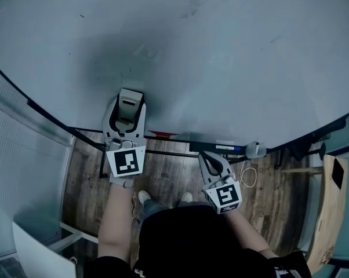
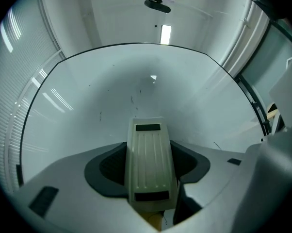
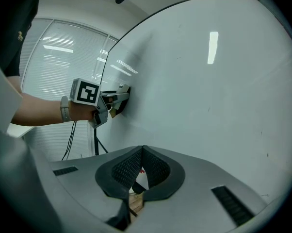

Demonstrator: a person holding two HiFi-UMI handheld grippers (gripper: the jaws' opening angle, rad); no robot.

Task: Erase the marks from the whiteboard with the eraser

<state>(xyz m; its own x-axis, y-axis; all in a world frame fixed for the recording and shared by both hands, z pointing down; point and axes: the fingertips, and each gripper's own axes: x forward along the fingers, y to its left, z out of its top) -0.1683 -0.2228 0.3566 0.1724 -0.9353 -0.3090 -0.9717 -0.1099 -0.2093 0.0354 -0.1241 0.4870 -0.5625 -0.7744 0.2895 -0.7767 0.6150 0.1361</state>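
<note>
Left gripper, fingers clamped on the pale eraser, presses it to the whiteboard, lower left. Right gripper hangs lower right, fingers closed on nothing. Faint marks lie just beyond the eraser; tilting it could skip them.

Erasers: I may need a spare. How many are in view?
1: the eraser is clamped in the left tool, at the whiteboard. Others may be hidden.
</note>
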